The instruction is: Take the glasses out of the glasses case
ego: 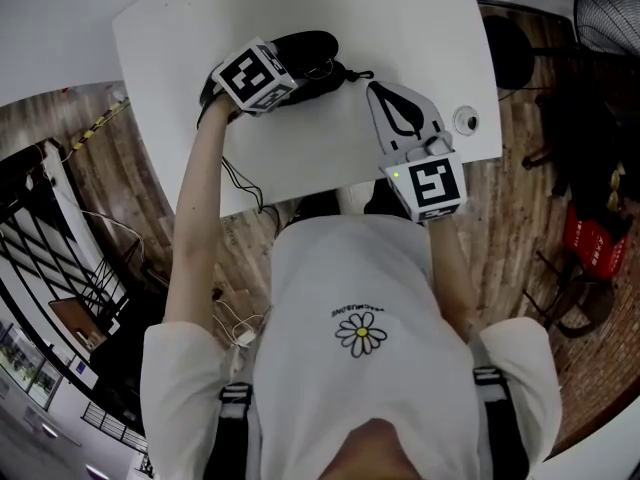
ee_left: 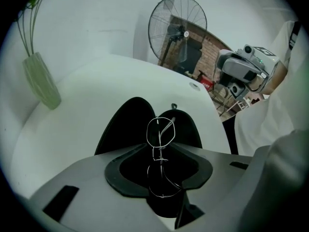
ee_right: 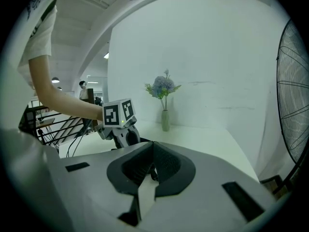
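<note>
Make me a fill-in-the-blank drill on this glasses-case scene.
The black glasses case lies ___ on the table.
The left gripper has the wire-framed ___ between its jaws.
Beyond the table's far edge stands a round pedestal ___.
Missing words: open; glasses; fan.

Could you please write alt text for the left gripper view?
Thin wire-framed glasses show between the open jaws, against an open black glasses case on a white table. A vase stands at left, a fan behind.
</note>
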A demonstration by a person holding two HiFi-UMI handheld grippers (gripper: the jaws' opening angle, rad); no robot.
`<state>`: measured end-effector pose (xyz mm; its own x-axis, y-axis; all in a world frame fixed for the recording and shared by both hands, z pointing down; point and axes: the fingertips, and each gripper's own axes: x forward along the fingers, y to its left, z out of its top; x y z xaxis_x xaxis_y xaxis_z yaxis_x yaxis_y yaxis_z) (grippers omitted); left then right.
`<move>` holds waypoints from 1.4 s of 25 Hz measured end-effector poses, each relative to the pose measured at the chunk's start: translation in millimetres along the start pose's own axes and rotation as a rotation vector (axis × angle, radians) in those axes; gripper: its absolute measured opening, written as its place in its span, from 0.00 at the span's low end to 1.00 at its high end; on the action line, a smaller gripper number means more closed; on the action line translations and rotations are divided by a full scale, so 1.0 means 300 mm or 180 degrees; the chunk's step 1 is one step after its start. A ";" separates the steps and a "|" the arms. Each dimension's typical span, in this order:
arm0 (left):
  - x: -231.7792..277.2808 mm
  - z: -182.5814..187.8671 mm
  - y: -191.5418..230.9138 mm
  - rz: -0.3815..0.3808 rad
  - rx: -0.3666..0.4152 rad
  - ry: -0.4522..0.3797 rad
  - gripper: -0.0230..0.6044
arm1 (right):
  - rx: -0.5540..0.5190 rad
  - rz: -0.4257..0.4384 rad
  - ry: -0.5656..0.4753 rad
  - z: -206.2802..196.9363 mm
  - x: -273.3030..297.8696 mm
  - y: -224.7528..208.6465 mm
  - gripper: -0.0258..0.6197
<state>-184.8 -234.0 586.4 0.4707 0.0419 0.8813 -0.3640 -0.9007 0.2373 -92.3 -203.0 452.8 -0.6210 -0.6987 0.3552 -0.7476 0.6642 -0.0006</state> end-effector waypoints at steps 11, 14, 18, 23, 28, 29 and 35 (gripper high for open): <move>-0.021 0.000 -0.041 -0.0008 0.0170 0.0112 0.20 | -0.0008 -0.0075 -0.0011 0.009 -0.014 -0.037 0.05; -0.027 0.000 -0.043 0.0042 0.0224 0.0110 0.20 | -0.0017 -0.0069 -0.0018 0.012 -0.009 -0.040 0.05; -0.062 0.028 -0.050 0.0120 0.0291 0.0024 0.20 | -0.0036 -0.0043 -0.0058 0.033 -0.004 -0.041 0.05; -0.101 0.051 -0.057 0.0239 0.0351 0.0003 0.20 | -0.0145 0.0001 -0.0171 0.067 -0.007 -0.037 0.05; -0.145 0.068 -0.059 0.0382 0.0415 -0.0033 0.20 | -0.0188 0.0023 -0.0224 0.094 -0.016 -0.029 0.05; -0.154 0.073 -0.057 0.0418 0.0434 -0.0044 0.20 | -0.0183 0.0022 -0.0225 0.096 -0.017 -0.028 0.05; -0.247 0.136 -0.048 0.0717 0.0632 -0.0201 0.20 | -0.0250 0.0036 -0.0298 0.137 -0.030 -0.022 0.05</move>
<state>-181.6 -241.8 500.9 0.4474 -0.1899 0.8739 -0.3037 -0.9514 -0.0512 -91.4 -212.0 411.0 -0.6514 -0.7103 0.2667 -0.7219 0.6884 0.0704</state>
